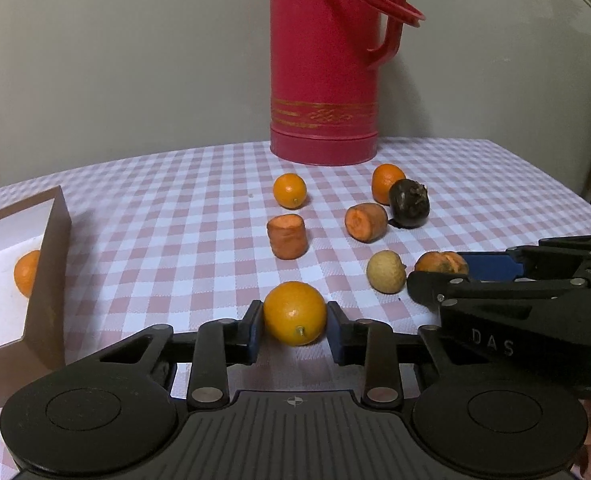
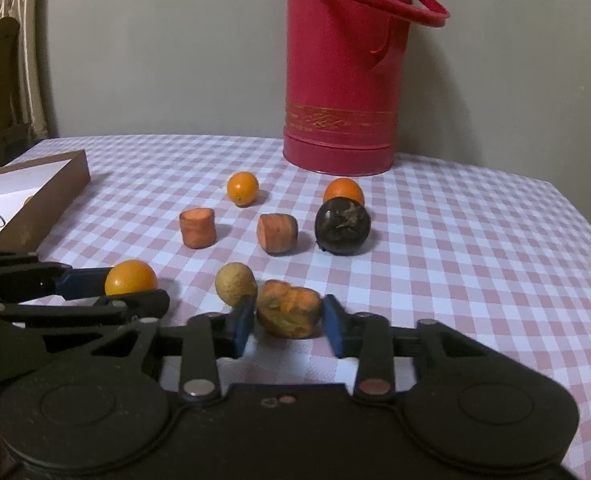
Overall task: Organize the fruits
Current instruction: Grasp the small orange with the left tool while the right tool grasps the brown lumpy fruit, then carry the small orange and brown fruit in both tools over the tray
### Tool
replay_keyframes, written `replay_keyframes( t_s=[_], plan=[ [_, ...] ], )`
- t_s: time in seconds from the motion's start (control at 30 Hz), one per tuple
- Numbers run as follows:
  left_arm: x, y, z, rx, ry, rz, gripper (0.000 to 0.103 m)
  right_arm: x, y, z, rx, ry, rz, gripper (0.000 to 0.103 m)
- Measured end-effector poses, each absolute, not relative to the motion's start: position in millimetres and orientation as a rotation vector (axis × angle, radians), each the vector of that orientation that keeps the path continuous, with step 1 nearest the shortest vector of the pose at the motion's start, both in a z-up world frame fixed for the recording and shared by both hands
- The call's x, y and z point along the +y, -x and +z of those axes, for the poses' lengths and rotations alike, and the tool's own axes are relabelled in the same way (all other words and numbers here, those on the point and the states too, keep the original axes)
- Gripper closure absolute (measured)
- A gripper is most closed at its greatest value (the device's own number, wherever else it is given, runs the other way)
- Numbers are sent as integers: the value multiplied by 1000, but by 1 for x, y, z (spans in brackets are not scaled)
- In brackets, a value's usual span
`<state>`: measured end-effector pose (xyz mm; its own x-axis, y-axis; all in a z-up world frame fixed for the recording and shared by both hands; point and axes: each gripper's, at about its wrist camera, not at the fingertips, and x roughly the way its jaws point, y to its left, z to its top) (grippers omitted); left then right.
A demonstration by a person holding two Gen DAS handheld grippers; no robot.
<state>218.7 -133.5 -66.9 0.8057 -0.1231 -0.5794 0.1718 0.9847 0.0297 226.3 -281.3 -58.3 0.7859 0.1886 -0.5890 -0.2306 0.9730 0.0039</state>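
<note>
Your left gripper point(image 1: 295, 320) jaws hold a firm, light, smooth orange point(image 1: 295, 313) at its widest; right gripper point(image 2: 287, 318) jaws straddle a soft, bruised fruit point(image 2: 288, 313).

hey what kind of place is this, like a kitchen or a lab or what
Most likely a home dining or kitchen table, not a lab: a pink checked tablecloth, a tall red thermos jug against a plain wall, and loose oranges, such as the orange between the left gripper fingers.

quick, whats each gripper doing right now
Left gripper: shut on the orange.
Right gripper: open around the bruised carrot piece, a gap showing at its right pad.
</note>
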Motion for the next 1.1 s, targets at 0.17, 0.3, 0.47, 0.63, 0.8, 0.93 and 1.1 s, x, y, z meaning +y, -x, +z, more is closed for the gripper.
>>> replay_keyframes(
  t_s=[0.17, 0.3, 0.47, 0.63, 0.8, 0.93, 1.1],
  plan=[
    [-131, -213, -65, 585, -74, -161, 71, -280, -224, -56, 615, 80, 217, 77],
    [-127, -205, -58, 553, -81, -157, 71, -278, -215, -49, 579, 97, 203, 77],
    [-113, -188, -45, 519, -75, -152, 71, -279, -199, -36, 539, 98, 186, 77],
    [-95, -173, -33, 497, -67, -137, 71, -275, -183, -25, 513, 100, 178, 77],
    [-79, -158, -21, 467, -72, -117, 71, -263, -172, -19, 498, 106, 183, 77],
    [-67, -140, -12, 439, -87, -106, 71, -252, -152, -14, 483, 115, 195, 77],
    [-46, -116, -8, 427, -83, -83, 71, -239, -127, -6, 458, 114, 227, 77]
  ],
)
